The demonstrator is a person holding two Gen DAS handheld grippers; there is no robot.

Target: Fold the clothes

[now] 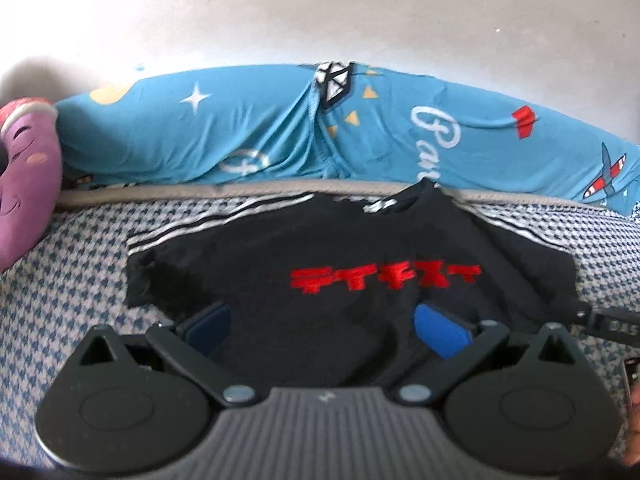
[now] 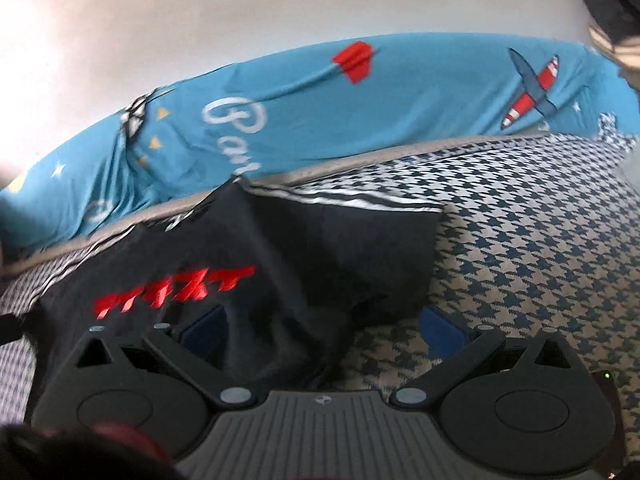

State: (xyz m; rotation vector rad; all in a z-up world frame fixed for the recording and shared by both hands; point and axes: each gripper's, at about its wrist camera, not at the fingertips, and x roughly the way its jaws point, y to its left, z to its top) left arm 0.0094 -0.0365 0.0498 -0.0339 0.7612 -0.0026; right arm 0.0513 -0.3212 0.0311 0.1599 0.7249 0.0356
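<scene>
- The black T-shirt lies spread, print up, on the houndstooth bed, collar at its far edge.
- Left gripper and right gripper: jaws apart, empty.
- Pinch the hem cleanly; fold evenly.

Soft daylight, brightest on the pale wall — both fisheye views bowed, slightly blurred, dark-cornered.

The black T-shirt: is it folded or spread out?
Spread out: the black T-shirt lies print-up on the bed, both striped sleeves extended, no fold made.
</scene>
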